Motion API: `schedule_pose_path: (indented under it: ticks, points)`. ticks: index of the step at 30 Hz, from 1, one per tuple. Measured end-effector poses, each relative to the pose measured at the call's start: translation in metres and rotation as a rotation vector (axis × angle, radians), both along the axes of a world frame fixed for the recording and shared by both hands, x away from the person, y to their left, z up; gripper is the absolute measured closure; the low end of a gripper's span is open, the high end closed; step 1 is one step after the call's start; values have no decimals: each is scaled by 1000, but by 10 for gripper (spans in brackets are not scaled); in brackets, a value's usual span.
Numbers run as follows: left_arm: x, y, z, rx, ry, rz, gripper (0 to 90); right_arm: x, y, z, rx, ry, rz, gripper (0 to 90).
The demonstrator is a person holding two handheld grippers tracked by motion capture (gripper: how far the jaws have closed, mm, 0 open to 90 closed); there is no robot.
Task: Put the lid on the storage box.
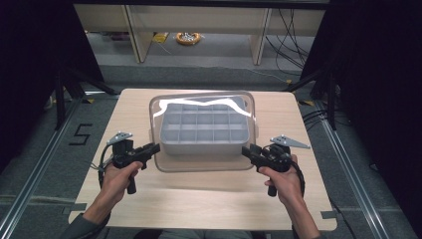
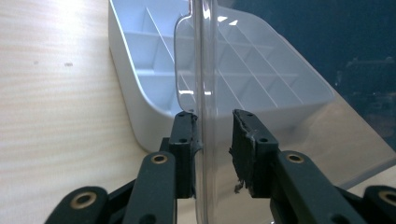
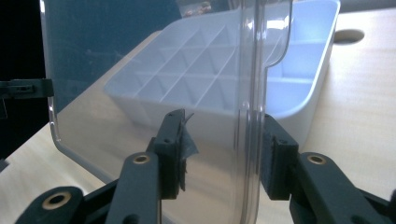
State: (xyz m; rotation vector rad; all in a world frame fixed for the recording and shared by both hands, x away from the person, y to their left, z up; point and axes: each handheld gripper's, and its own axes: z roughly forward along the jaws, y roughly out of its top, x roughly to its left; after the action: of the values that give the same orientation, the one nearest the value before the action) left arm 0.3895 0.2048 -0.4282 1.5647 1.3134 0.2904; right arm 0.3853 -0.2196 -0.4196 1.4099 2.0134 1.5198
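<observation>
While the clear lid (image 1: 204,167) lies over the grey compartment tray (image 1: 204,127) near the middle of the tabletop (image 1: 199,204), its long axis runs side to side, from one tongs to the other. The left tongs (image 1: 152,148) stand at its near-left corner and the right tongs (image 1: 247,149) at its near-right corner, both equally near. In the left gripper view the lid's edge (image 2: 205,93) passes between the 2 jaws with a gap on one side, so they straddle it, not yet clamped; the right gripper view shows the lid (image 3: 252,93) likewise between parted jaws (a gap on each side). I judge the coming move is a squeeze on both, then lifting evenly. The pale wood tabletop is bare around the tray; beyond its far edge are a grey floor, cables and dark curtains.
</observation>
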Motion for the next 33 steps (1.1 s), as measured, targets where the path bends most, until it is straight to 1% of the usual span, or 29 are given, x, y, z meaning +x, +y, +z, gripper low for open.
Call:
schedule_pose_path:
  ticks: [1, 3, 4, 5, 6, 7, 8, 9, 10, 11, 12, 13, 15, 16, 17, 18, 19, 20, 21, 22, 23, 24, 25, 26, 28, 30, 31, 32, 33]
  points:
    - [4, 0, 2, -11, 1, 7, 701, 4, 0, 2, 8, 2, 0, 589]
    - [13, -1, 6, -6, 8, 11, 701, 8, 0, 3, 5, 2, -10, 588]
    - [17, -1, 8, -3, 10, 15, 700, 13, 1, 6, 22, 18, -18, 587]
    - [25, -1, 11, -12, 13, 23, 701, 16, 2, 7, 23, 30, -26, 586]
    - [25, -1, 11, -12, 13, 23, 700, 16, 2, 7, 23, 30, -26, 586]
    - [34, -2, 15, -3, 11, 30, 699, 23, 3, 8, 37, 31, -33, 584]
    - [34, -2, 15, -3, 11, 30, 698, 23, 3, 8, 37, 31, -33, 584]
    - [38, -3, 18, 1, 11, 36, 697, 32, 3, 8, 35, 28, -36, 581]
    - [42, -3, 20, 4, 13, 35, 696, 34, 4, 9, 50, 49, -49, 580]
    - [46, -4, 21, 3, 13, 41, 696, 34, 4, 9, 50, 49, -49, 580]
    - [50, -5, 23, 10, 13, 45, 694, 39, 3, 9, 43, 31, -44, 578]
    - [55, -6, 24, 14, 15, 49, 690, 47, 4, 9, 45, 37, -61, 573]
    - [64, -8, 26, 11, 19, 59, 689, 50, 4, 11, 52, 46, -61, 573]
    - [68, -8, 27, 9, 22, 65, 688, 53, 5, 11, 54, 55, -72, 573]
    - [72, -9, 27, 9, 27, 70, 686, 58, 4, 11, 49, 47, -69, 572]
    - [76, -10, 27, 12, 42, 74, 682, 61, 5, 13, 53, 66, -84, 570]
    - [81, -10, 27, 11, 49, 75, 677, 65, 4, 13, 50, 54, -78, 569]
    - [84, -10, 27, 9, 56, 79, 674, 69, 5, 13, 58, 55, -80, 569]
    - [88, -10, 27, -2, 65, 86, 672, 72, 5, 14, 57, 68, -92, 569]
    - [91, -10, 27, 1, 71, 91, 667, 78, 7, 15, 71, 78, -105, 565]
    - [93, -10, 26, 2, 78, 94, 662, 79, 10, 16, 91, 99, -114, 562]
    - [96, -10, 26, -2, 82, 98, 662, 79, 10, 16, 91, 99, -114, 562]
    - [98, -10, 25, -2, 85, 106, 658, 85, 10, 15, 69, 65, -99, 561]
    - [100, -9, 23, -2, 93, 108, 658, 85, 10, 15, 69, 65, -99, 561]
    - [104, -8, 20, -9, 106, 112, 658, 87, 13, 16, 73, 94, -117, 562]
    - [107, -8, 16, -12, 118, 116, 656, 90, 14, 15, 60, 88, -116, 563]
    - [109, -8, 15, -12, 124, 117, 656, 90, 16, 16, 81, 119, -124, 563]
    - [110, -8, 14, -8, 128, 116, 655, 94, 14, 13, 56, 87, -119, 563]
    - [111, -9, 13, 5, 133, 112, 654, 95, 14, 12, 61, 101, -119, 563]
